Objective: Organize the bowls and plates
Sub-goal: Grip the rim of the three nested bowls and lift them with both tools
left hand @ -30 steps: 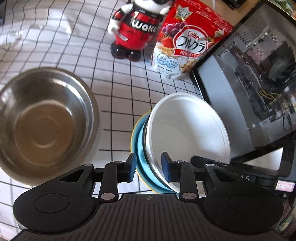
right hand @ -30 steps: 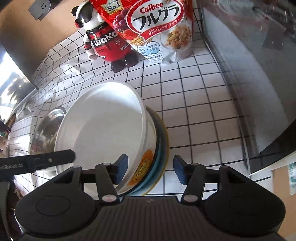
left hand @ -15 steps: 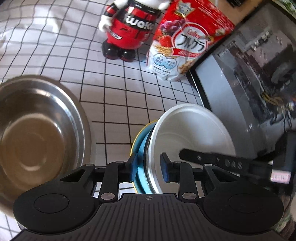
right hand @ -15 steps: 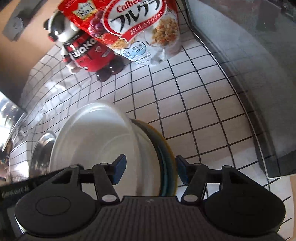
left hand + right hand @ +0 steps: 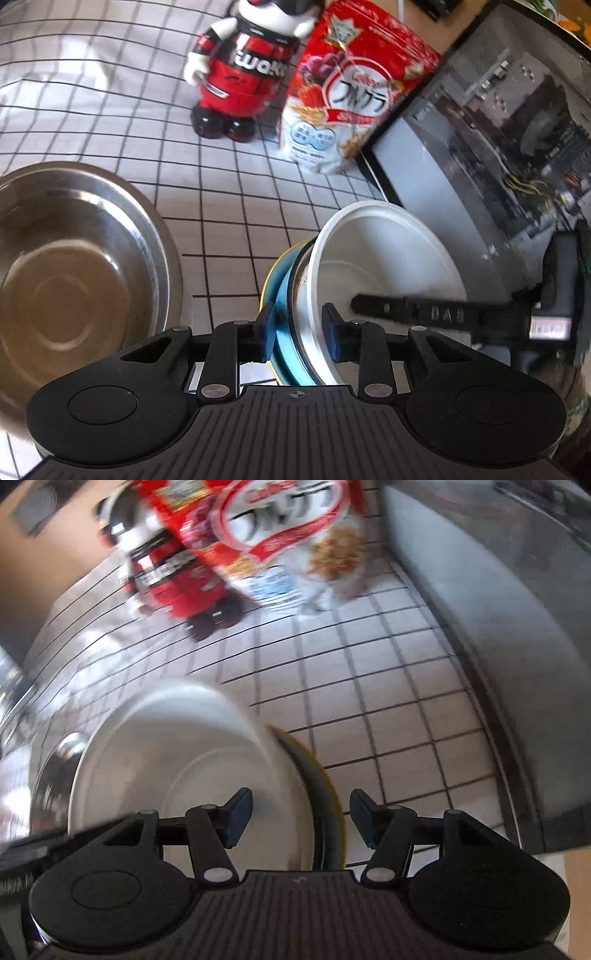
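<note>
Bowls and plates stand nested on edge on the tiled cloth: a white bowl (image 5: 384, 266) leans against a blue plate (image 5: 286, 332) with a yellow rim, both tipped so the bowl's mouth faces the right gripper (image 5: 301, 823). The left gripper (image 5: 298, 332) straddles the near edge of this stack, one pad outside the blue plate, the other inside the bowl; its jaws have just been opening again, and small gaps show at the pads, so I judge it loose around the stack, not clamped. Seen from the right wrist, the right gripper stands open, one finger inside the bowl, the other outside the plate's far rim, touching neither as far as the blur allows (this view is smeared). A steel bowl (image 5: 74, 273) sits upright just left of the stack, nearer the left hand. The stack's faces run parallel to both grippers' fingers, so either could close across its thickness; lowering it flat or into the steel bowl looks like the likely next step
</note>
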`<state>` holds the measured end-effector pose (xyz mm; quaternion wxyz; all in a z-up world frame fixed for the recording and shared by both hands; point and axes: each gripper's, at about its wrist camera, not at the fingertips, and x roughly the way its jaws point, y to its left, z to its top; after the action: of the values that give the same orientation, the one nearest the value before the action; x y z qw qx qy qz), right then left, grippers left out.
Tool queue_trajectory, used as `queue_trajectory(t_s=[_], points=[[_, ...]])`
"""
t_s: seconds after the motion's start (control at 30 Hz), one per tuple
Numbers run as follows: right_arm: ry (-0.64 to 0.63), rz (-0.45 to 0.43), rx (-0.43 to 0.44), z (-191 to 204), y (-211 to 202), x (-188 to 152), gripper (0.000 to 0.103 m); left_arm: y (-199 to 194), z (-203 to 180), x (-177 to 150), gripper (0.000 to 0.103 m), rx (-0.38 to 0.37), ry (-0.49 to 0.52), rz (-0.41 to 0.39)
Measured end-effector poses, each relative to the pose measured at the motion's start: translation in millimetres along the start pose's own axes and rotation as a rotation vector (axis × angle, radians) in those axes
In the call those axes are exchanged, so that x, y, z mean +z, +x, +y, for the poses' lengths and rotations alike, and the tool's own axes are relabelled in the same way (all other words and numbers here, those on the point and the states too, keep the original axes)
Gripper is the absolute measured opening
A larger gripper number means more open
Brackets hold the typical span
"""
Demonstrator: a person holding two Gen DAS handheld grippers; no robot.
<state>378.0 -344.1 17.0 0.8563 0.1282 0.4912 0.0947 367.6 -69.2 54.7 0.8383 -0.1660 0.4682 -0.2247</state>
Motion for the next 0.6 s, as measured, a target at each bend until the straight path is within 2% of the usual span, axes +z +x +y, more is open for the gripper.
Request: queue_trajectory(t_s=[0.1,0.2,0.3,0.37,0.43,0.6], points=[[-0.037,0.004,0.031,-3,-1,0,0.059,-4,-8,-6,0.030,0.054,-0.027,-0.016],[-0.064,-0.022,0.061,-11,-6,1,0.059,-8,-21,-11,0.032,0.117,0.043,-0.028],[-0.040,-0.005,0.099,-21,-2,3,0.059,-13,-26,-17,0.043,0.189,0.022,-0.038],[-0.060,0.000,0.126,-22,-1,2,0.059,-14,-29,-19,0.045,0.217,0.025,-0.048],[-0.073,0.010,0.145,-21,0,0,0.059,-12,-28,-19,0.047,0.229,-0.011,-0.041],[-0.073,0.040,0.177,-14,5,-3,0.059,-3,-20,-15,0.044,0.217,-0.101,0.009]])
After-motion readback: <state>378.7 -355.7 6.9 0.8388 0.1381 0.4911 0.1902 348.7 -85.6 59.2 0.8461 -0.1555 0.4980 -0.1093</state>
